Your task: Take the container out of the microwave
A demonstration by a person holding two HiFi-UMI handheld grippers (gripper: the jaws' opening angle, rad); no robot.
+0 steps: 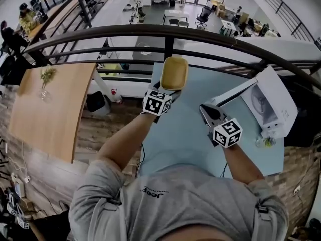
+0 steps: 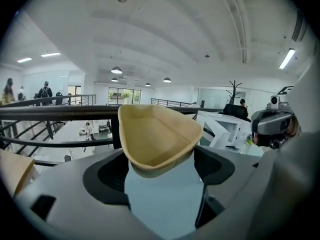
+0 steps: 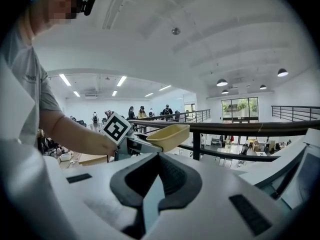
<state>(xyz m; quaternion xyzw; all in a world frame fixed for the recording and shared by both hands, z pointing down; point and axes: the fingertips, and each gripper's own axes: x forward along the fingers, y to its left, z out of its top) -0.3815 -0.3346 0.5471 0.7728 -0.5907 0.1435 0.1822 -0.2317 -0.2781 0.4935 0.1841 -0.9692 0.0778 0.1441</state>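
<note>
Between the jaws of the left claw (image 2: 161, 165) sits the container (image 2: 157, 134), and the two dark pads are clenched on its lower end from either side. It is a shallow dish of pale yellowish tan, with rounded corners, a thick smooth rim and sloping walls. Its hollow faces upward and is empty. The dish sticks out forward past the tips of the claw, so most of it hangs free in front of the jaws, and only its near end is caught between them. It is held in the air, clear of the light blue table (image 1: 190, 134) under it. In the head view it sits over the far left part of that table, close to the dark railing (image 1: 170, 34) behind.

The right claw (image 3: 159, 156) has its jaws drawn together with nothing between them, leaving only a thin wedge of the blue table showing through the gap. It hangs above the table to the right of the left claw and apart from the dish.

Further right, at the table's far corner, stands the white microwave (image 1: 273, 102) with its door swung open. The container is out of it and well to its left.
</note>
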